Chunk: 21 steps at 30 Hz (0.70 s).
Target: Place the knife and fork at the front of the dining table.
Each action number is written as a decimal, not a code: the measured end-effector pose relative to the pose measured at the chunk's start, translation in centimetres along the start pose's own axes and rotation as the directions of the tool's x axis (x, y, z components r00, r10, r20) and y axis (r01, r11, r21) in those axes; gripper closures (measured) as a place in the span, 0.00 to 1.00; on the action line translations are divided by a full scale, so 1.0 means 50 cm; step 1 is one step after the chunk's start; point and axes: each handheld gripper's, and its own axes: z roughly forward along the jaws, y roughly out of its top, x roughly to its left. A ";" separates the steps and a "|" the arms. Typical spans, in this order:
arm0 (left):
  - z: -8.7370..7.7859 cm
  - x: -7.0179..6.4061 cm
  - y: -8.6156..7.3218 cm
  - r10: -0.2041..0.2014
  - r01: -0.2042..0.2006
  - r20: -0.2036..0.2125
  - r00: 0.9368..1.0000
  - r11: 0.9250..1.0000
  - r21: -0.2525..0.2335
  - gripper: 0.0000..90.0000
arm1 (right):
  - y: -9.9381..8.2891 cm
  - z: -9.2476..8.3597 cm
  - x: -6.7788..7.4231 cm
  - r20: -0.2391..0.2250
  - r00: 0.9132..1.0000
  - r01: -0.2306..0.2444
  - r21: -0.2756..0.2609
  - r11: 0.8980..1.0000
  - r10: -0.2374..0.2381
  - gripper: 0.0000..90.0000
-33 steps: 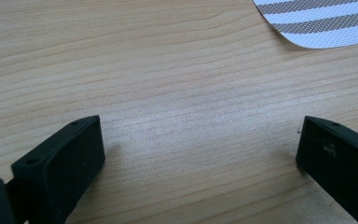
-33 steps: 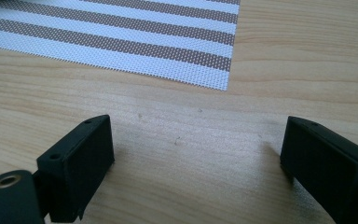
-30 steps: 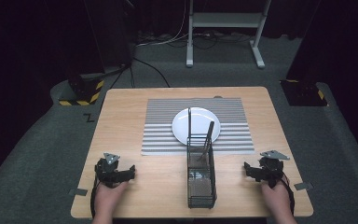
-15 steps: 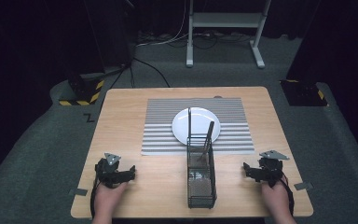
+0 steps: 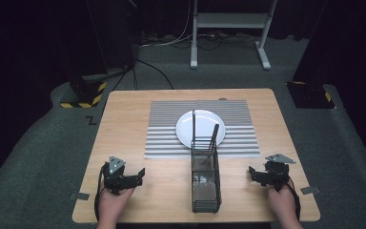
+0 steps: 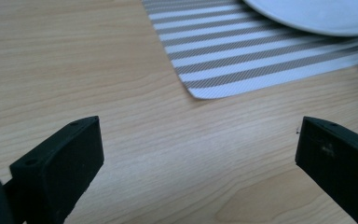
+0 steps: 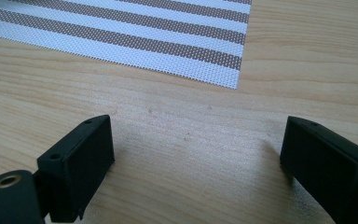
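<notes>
While both hands rest at near edge of pale wooden table (image 5: 128,124), left gripper (image 5: 134,175) and right gripper (image 5: 255,174) sit low, jaws spread wide, nothing held. Black wire cutlery basket (image 5: 205,183) stands between them (well apart from each), two dark utensils upright inside, its far end touching round white plate (image 5: 190,128) on grey-striped placemat (image 5: 162,129).

Count on table (image 5: 124,124): 1 striped placemat (image 5: 164,129); 1 white plate (image 5: 186,128); 1 wire basket (image 5: 205,191); 2 dark utensils (image 5: 213,137) standing upright in the basket; 2 hand-held grippers, left hand-held gripper (image 5: 138,173) and right hand-held gripper (image 5: 252,174).
</notes>
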 end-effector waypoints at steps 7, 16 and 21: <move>-0.008 -0.032 0.010 0.041 -0.038 0.038 0.998 0.996 -0.078 0.00 | 0.000 0.000 0.000 0.000 1.000 0.000 0.000 1.000 0.000 0.10; -0.018 -0.089 0.047 0.114 -0.105 0.072 0.991 0.988 -0.113 0.01 | 0.001 0.000 0.001 0.000 1.000 0.001 0.002 1.000 -0.001 0.10; -0.023 -0.112 0.065 0.126 -0.103 0.126 0.984 0.980 -0.171 0.01 | 0.000 0.000 0.001 0.003 1.000 0.001 0.002 1.000 -0.001 0.10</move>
